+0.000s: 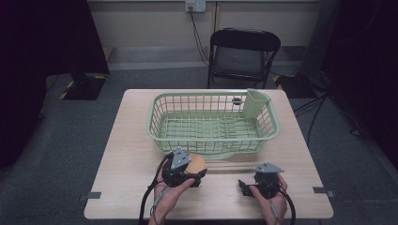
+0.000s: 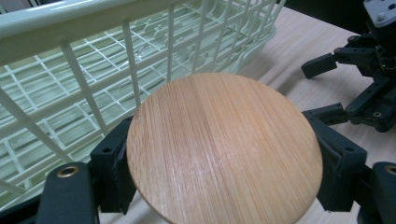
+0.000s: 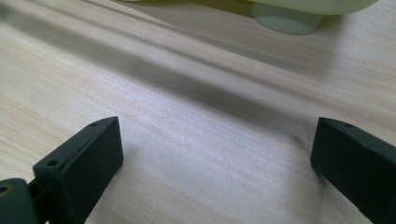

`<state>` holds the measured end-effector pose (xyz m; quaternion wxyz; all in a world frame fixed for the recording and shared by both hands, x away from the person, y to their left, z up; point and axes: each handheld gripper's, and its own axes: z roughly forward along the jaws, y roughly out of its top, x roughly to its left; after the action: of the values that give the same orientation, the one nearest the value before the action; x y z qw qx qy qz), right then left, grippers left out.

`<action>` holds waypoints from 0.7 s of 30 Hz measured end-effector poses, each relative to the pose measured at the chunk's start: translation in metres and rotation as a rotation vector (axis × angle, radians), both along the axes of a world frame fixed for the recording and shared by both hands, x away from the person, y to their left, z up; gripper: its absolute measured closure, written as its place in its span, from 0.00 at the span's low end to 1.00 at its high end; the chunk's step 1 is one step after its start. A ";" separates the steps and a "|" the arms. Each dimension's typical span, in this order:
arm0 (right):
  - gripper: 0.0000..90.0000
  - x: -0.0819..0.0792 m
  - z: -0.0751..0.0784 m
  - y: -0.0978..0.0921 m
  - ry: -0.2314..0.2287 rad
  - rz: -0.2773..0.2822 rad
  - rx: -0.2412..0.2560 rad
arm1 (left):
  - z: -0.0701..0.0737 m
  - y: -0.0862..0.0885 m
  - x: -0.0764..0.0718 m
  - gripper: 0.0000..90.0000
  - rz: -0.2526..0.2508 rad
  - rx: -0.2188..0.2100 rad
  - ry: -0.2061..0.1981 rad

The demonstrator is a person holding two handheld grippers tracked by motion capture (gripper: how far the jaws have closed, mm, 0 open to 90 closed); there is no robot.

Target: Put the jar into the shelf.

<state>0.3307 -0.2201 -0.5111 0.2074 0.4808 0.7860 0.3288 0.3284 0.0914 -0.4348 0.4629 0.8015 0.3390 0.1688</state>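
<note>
A round wooden disc [image 2: 219, 144] is clamped by its edges between the jaws of my left gripper [image 2: 224, 161]. In the high view the disc [image 1: 197, 163] and the left gripper [image 1: 193, 172] sit just in front of the green plastic basket [image 1: 155, 123], near its front rim. My right gripper [image 1: 242, 186] hovers low over the table at the front right, jaws pointing left and spread wide. In the right gripper view the right gripper [image 3: 215, 158] is open with only bare wood between its fingers. The left gripper view shows the right gripper [image 2: 327, 88] open too.
The basket [image 2: 56, 18] has a tall cutlery cup [image 1: 256, 103] in its back right corner and a small dark round thing [image 1: 237, 100] at its far rim. Thin wooden sticks [image 1: 232, 164] lie before the basket. A basket foot [image 3: 286, 19] is ahead. A folding chair [image 1: 241, 51] stands behind.
</note>
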 end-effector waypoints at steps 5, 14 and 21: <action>0.02 0.000 0.000 0.000 0.000 0.000 0.000 | 0.000 0.000 -0.001 0.27 -0.002 0.001 -0.003; 0.02 0.000 0.000 0.000 0.000 0.000 0.000 | 0.003 0.005 -0.004 0.27 0.002 -0.021 -0.021; 0.02 0.000 0.000 0.000 0.000 0.000 0.000 | 0.008 0.013 -0.007 0.27 0.015 -0.047 -0.048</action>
<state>0.3307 -0.2201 -0.5111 0.2075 0.4806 0.7860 0.3288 0.3217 0.1043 -0.4270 0.4885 0.7835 0.3375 0.1835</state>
